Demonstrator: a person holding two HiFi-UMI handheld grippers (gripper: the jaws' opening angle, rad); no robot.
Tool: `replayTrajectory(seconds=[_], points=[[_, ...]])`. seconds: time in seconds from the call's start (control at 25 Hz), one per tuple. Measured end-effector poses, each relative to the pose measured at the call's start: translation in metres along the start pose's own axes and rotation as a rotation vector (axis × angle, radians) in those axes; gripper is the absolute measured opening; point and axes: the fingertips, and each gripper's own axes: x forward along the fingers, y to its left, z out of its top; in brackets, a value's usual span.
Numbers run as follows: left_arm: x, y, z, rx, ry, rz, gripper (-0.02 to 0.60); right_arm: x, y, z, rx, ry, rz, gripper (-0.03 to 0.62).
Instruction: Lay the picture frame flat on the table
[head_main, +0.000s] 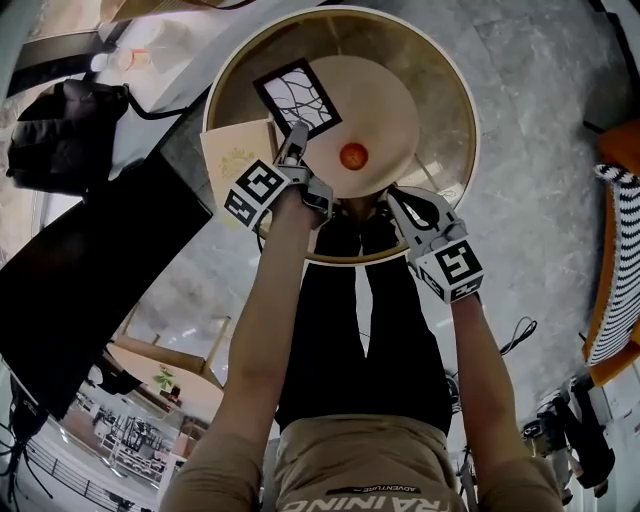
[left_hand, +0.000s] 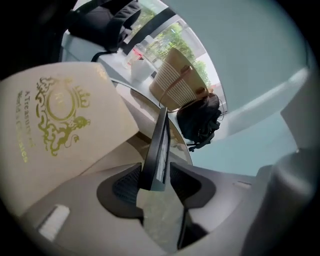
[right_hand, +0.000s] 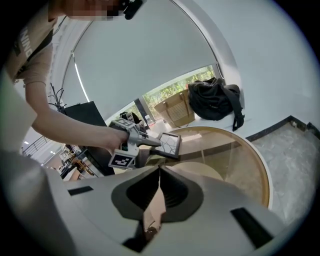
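Observation:
A black picture frame (head_main: 297, 97) with a white line drawing lies over the round glass table (head_main: 455, 90), towards its far left. My left gripper (head_main: 296, 135) reaches its near corner. In the left gripper view the frame (left_hand: 159, 145) shows edge-on between the jaws of that gripper (left_hand: 156, 181), with a thin slit beside the right pad, so nothing presses on it. From the right gripper view the frame (right_hand: 170, 144) looks slanted, its low corner at the left gripper (right_hand: 154, 143). My right gripper (head_main: 392, 196) hovers at the table's near edge, shut and empty (right_hand: 160, 172).
A cream booklet (head_main: 237, 155) with a gold crest lies just left of the left gripper. An orange ball (head_main: 353, 156) sits near the table's middle. A black bag (right_hand: 212, 100) and a woven basket bag (right_hand: 176, 112) stand on the ledge beyond the table. A dark panel (head_main: 90, 270) stands left.

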Motion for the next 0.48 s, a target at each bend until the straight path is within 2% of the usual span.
replayTrajectory(seconds=[0.08,0.2,0.28,0.48], points=[[0.000,0.002,0.000,0.063,-0.024,0.061,0.161,-0.003,0.002,-0.001,0.002,0.001,0.006,0.008],[0.000,0.015,-0.001,0.112,-0.040,0.150,0.168,-0.008,0.005,-0.003,-0.001,0.004,0.018,0.008],[-0.002,0.019,0.002,0.171,-0.054,0.199,0.194,-0.010,0.007,-0.005,-0.009,0.006,0.027,0.008],[-0.005,0.016,0.006,0.348,-0.093,0.272,0.247,-0.015,0.010,-0.014,-0.004,0.013,0.034,0.008]])
